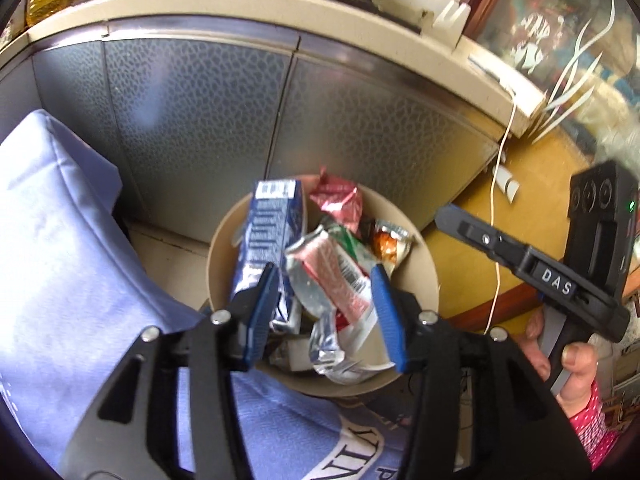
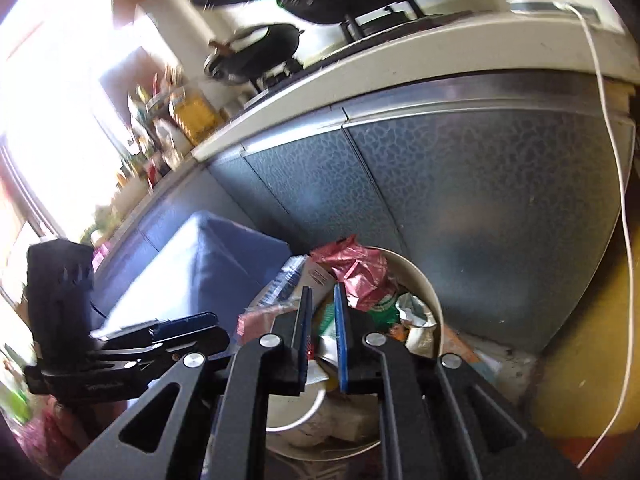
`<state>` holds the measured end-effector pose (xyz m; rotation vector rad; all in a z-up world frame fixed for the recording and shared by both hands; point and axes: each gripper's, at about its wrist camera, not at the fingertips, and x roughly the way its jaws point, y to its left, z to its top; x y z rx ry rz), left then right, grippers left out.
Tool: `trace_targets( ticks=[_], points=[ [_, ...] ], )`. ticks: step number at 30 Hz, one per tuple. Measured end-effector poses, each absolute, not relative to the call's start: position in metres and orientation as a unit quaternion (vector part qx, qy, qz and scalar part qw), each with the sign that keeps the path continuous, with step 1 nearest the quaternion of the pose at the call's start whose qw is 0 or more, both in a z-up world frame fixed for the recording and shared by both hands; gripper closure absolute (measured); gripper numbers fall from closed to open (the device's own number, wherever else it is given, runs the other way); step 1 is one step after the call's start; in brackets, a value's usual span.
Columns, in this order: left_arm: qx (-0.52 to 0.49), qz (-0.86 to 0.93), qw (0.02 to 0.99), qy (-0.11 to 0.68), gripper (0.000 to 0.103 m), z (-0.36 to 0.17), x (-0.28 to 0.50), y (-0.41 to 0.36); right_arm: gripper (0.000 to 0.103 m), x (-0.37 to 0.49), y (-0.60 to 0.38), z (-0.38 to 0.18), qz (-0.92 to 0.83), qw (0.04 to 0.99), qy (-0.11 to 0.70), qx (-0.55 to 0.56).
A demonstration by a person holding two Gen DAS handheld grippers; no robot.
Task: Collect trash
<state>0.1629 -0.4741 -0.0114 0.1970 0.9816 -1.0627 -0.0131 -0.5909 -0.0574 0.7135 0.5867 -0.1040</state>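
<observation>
1. A round beige bin point(image 1: 430, 276) stood on the floor against grey cabinet doors point(image 1: 192, 120), packed above its rim with trash: a blue carton point(image 1: 266, 236), a red wrapper point(image 1: 336, 200) and a silver-and-pink wrapper point(image 1: 332, 280).
2. The left gripper point(image 1: 324, 312) hovered over the bin, fingers open; the silver wrapper lay between them, ungripped.
3. The right gripper point(image 2: 322, 336) hovered over the bin, fingers nearly closed, holding nothing.
4. A blue fabric cushion point(image 1: 60, 240) crowded the bin's left side.
5. A white cable point(image 2: 624, 200) hung right of the bin, over the yellow floor point(image 2: 580, 380).
6. Open room remained only at the bin's right.
</observation>
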Motion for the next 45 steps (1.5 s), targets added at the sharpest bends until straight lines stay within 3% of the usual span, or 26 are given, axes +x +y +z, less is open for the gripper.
trace_targets(
  ticks=[2,5,6,8,15,17,21,26,29,33,45],
  points=[
    [0.086,-0.482,0.75,0.445,0.057,-0.006,0.162,-0.47,0.081,-0.018,-0.589,-0.057,-0.047,0.889,0.277,0.361],
    [0.09,-0.474,0.76,0.436,0.047,0.001,0.156,-0.463,0.046,-0.027,-0.581,-0.054,-0.049,0.888,0.27,0.369],
    [0.095,-0.472,0.764,0.43,0.045,0.003,0.152,-0.46,0.043,-0.029,-0.577,-0.052,-0.049,0.889,0.271,0.366],
    [0.102,-0.468,0.771,0.419,0.041,0.007,0.145,-0.455,0.043,-0.035,-0.569,-0.046,-0.05,0.89,0.277,0.359],
    [0.125,-0.429,0.798,0.404,0.04,0.015,0.127,-0.436,0.043,-0.054,-0.547,-0.031,-0.075,0.884,0.303,0.348],
    [0.128,-0.418,0.805,0.401,0.03,0.016,0.124,-0.432,0.043,-0.056,-0.544,-0.029,-0.083,0.879,0.312,0.351],
    [0.126,-0.399,0.821,0.387,0.024,0.023,0.118,-0.419,0.042,-0.058,-0.539,-0.027,-0.105,0.87,0.331,0.35],
    [0.124,-0.39,0.836,0.365,0.006,0.039,0.105,-0.403,0.041,-0.066,-0.53,-0.027,-0.129,0.859,0.348,0.354],
    [0.121,-0.396,0.839,0.352,0.006,0.048,0.097,-0.396,0.038,-0.07,-0.519,-0.025,-0.145,0.857,0.356,0.343],
    [0.117,-0.397,0.841,0.347,0.006,0.057,0.088,-0.388,0.026,-0.079,-0.506,-0.02,-0.165,0.859,0.35,0.335],
    [0.113,-0.356,0.863,0.339,0.006,0.064,0.071,-0.361,0.024,-0.084,-0.491,-0.009,-0.147,0.86,0.354,0.337]
  ],
)
